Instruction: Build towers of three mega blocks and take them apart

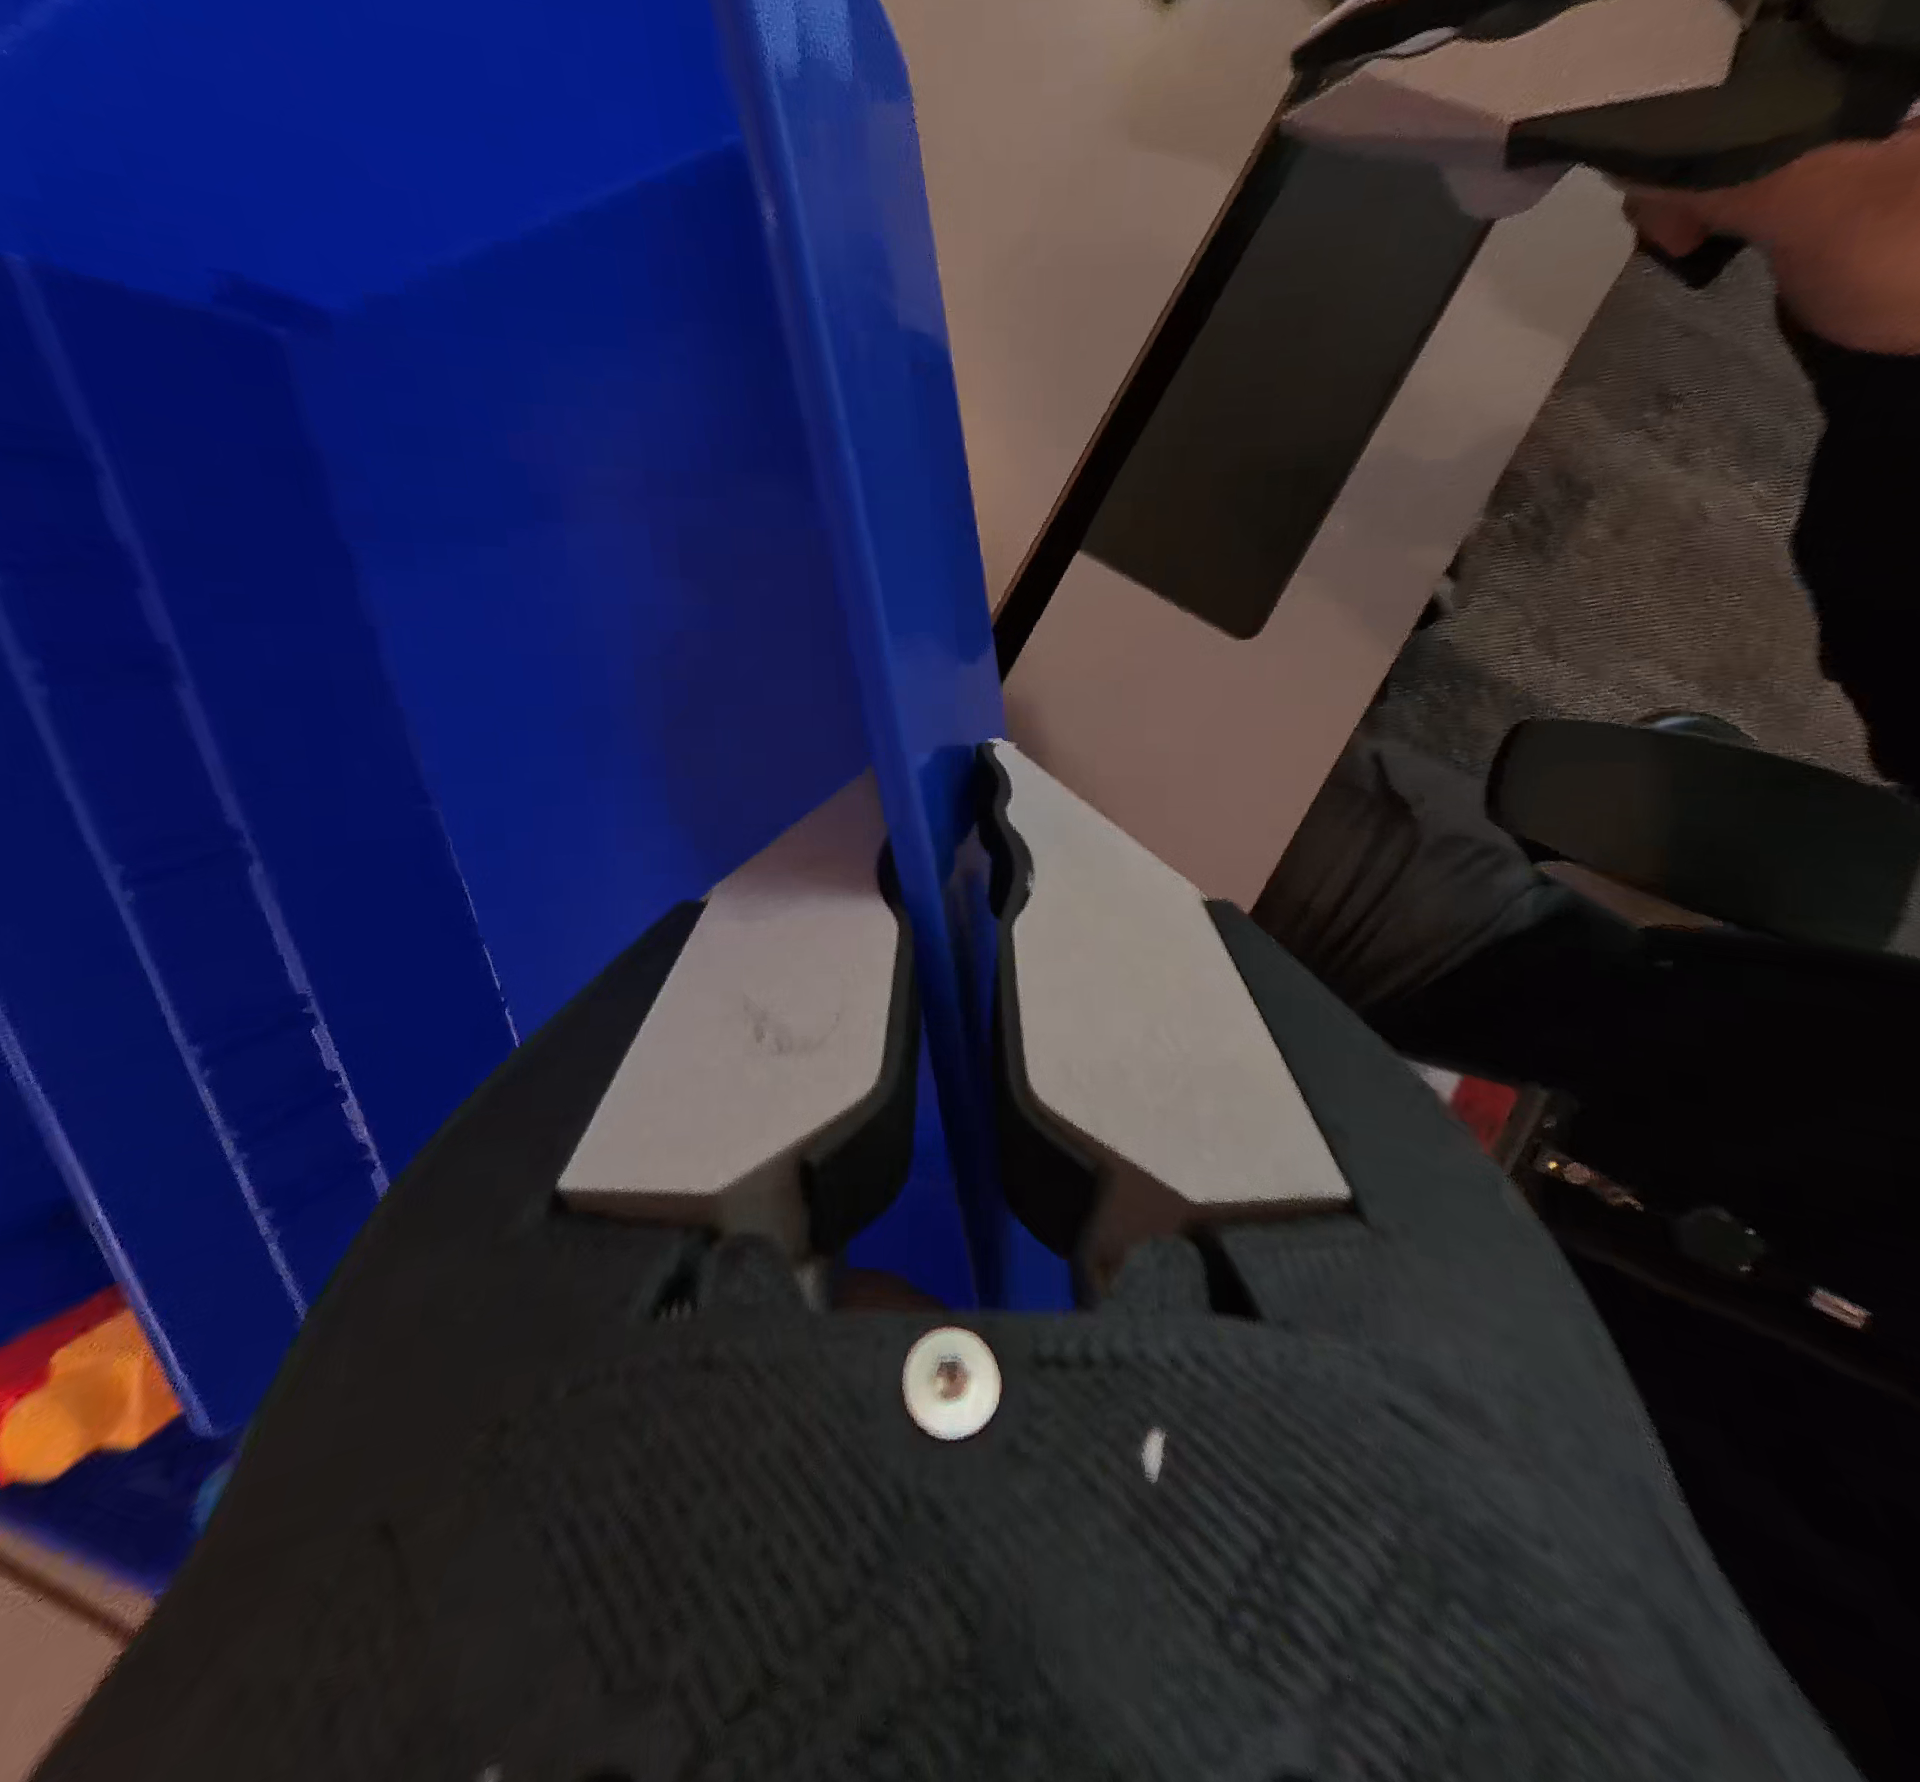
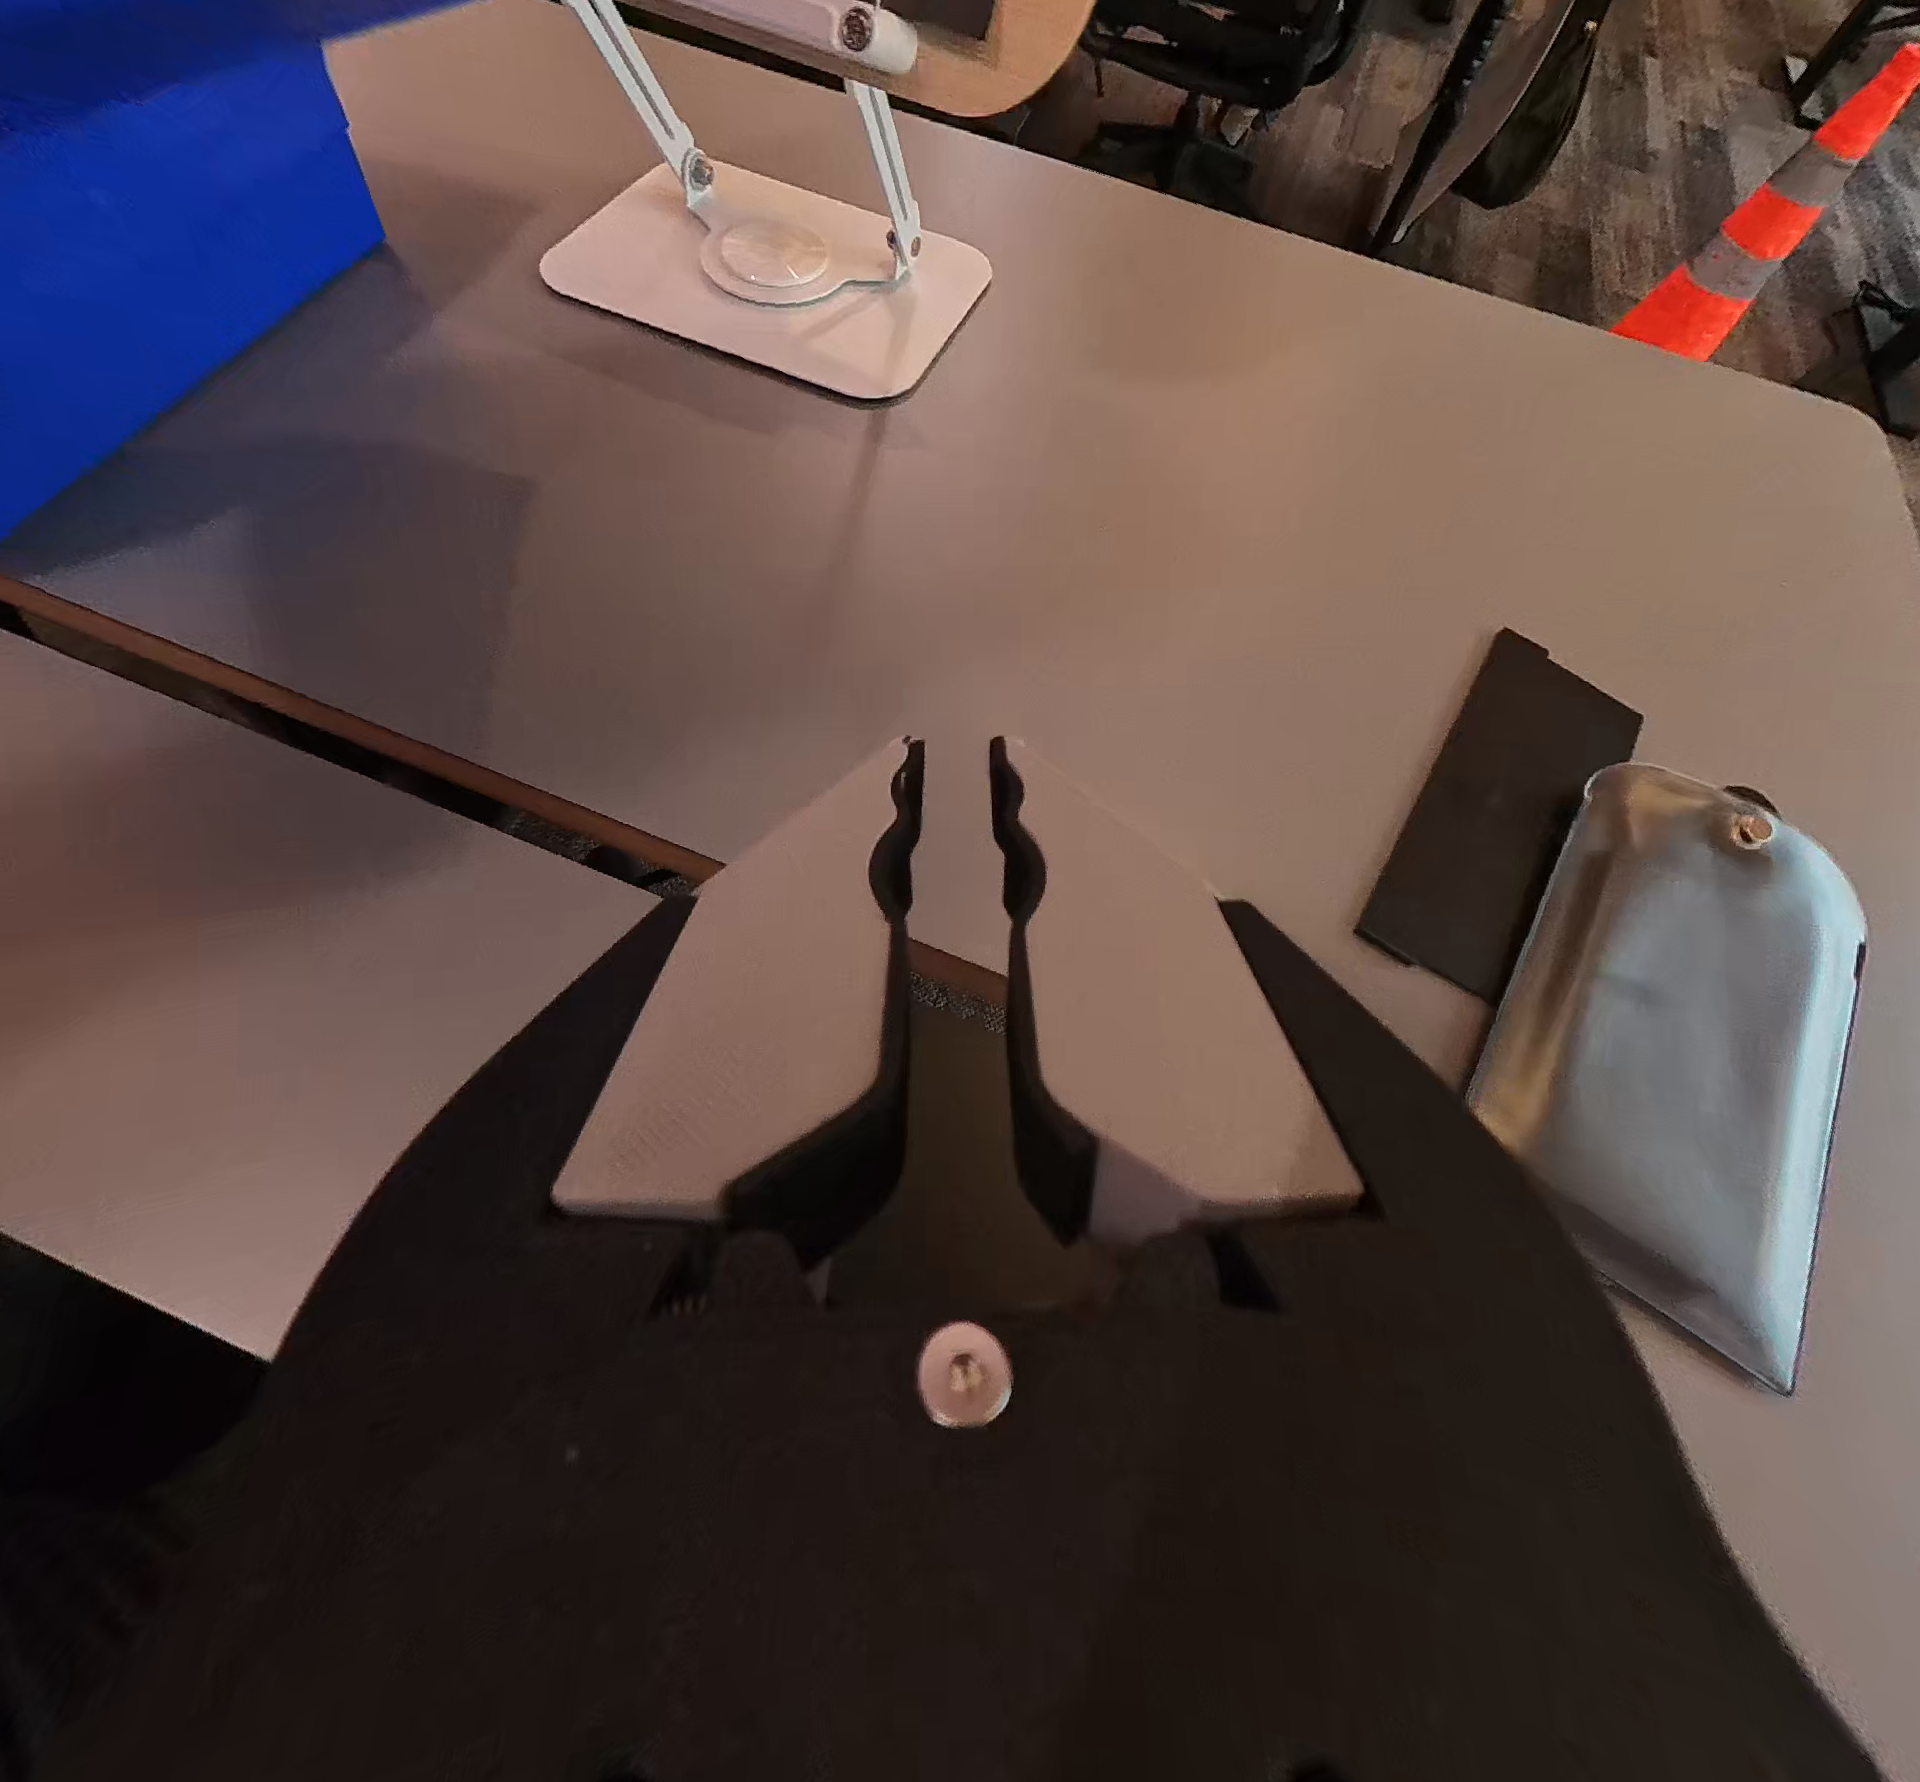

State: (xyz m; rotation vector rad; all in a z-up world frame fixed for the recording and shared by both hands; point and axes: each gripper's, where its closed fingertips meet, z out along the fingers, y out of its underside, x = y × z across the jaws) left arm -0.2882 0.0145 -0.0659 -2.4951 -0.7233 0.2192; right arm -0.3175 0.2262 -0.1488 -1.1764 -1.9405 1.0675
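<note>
A large blue bin (image 1: pixel 468 382) fills the left of the left wrist view, tilted, with its inside facing me. My left gripper (image 1: pixel 940 797) is shut on the bin's side wall, one finger inside and one outside. Orange and red mega blocks (image 1: pixel 73 1389) lie blurred in the bin's lower left corner. The bin also shows blurred at the top left of the right wrist view (image 2: pixel 156 174). My right gripper (image 2: pixel 954 756) hovers over the grey table (image 2: pixel 1143 537), its jaws nearly together with only a narrow gap, holding nothing. It also shows far off in the left wrist view (image 1: pixel 1558 91).
A white folding stand (image 2: pixel 769 288) sits at the table's back. A black flat piece (image 2: pixel 1496 797) and a silver pouch (image 2: pixel 1683 1057) lie at the right. A gap (image 2: pixel 416 724) separates two tabletops. An orange cone (image 2: pixel 1787 205) and chairs stand on the floor beyond. Spacing between my two grippers at the tips: around 25 cm.
</note>
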